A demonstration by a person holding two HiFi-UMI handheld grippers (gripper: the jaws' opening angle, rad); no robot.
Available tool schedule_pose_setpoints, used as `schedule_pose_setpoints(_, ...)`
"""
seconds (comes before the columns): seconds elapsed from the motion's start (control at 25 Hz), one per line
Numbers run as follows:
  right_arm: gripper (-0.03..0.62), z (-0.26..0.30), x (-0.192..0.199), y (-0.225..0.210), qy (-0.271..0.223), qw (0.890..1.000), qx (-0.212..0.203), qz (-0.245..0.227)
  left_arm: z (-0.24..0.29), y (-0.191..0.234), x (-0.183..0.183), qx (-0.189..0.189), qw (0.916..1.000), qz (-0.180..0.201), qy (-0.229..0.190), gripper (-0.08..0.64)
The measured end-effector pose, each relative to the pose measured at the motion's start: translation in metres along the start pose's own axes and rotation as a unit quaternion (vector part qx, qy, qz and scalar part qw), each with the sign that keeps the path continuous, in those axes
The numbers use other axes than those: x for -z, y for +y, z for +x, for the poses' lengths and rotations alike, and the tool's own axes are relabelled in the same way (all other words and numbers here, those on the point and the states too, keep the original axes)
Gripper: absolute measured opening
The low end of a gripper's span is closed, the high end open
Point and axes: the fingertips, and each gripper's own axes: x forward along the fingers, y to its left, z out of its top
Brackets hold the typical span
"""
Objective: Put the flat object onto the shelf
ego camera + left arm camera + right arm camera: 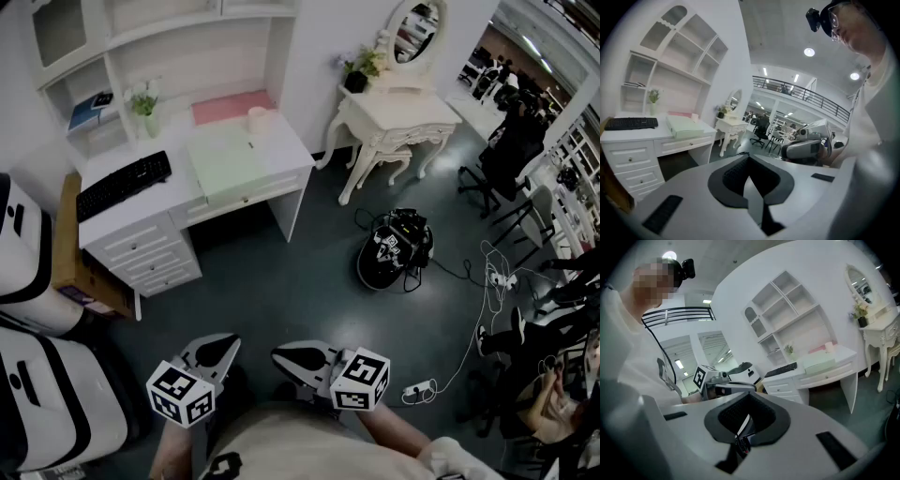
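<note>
My left hand-held gripper (216, 353) and right hand-held gripper (298, 360) are clenched and empty, well back from the counter (141, 204), since I haven't reached yet. The pale green flat box (228, 159) lies on that counter, under the shelf (187, 26).

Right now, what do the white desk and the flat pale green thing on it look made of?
The desk: likely painted wood or board, matte white, with panelled drawer fronts and knobs. The flat green object: perhaps card or plastic, matte, a thin box-like slab with crisp edges; too far to settle.

On desk (184, 190), flat box (228, 161) lies right of keyboard (123, 185).
</note>
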Motion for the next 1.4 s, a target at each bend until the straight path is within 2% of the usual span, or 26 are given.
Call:
schedule_pose_setpoints(0.2,0.023,-0.007,-0.004,0.012,-0.027,0.999,0.013,0.034,0.011,-0.033,0.005,0.061,0.9979,-0.005,0.023,0.012)
schedule_pose_setpoints(0.32,0.023,0.007,-0.013,0.008,-0.047,0.998,0.031,0.043,0.013,-0.026,-0.002,0.084,0.996,0.006,0.03,0.012)
schedule_pose_setpoints(0.64,0.023,0.036,-0.025,-0.01,-0.064,0.995,0.057,0.055,0.0,0.018,-0.012,0.066,0.9974,0.006,0.027,0.012)
schedule_pose_setpoints(0.8,0.023,0.051,-0.03,-0.007,-0.054,0.996,0.059,0.038,-0.007,0.037,-0.009,0.046,0.9983,0.014,0.032,0.012)
schedule_pose_setpoints(1.04,0.023,0.064,-0.036,-0.005,-0.059,0.995,0.07,0.032,-0.019,0.048,-0.02,0.051,0.9985,-0.002,0.018,0.012)
schedule_pose_setpoints(1.2,0.023,0.066,-0.04,-0.003,-0.071,0.993,0.086,0.031,-0.022,0.053,-0.025,0.059,0.998,0.016,0.012,0.012)
schedule_pose_setpoints(1.4,0.023,0.072,-0.042,-0.002,-0.08,0.991,0.1,0.039,-0.03,0.063,-0.024,0.064,0.9979,0.011,0.01,0.012)
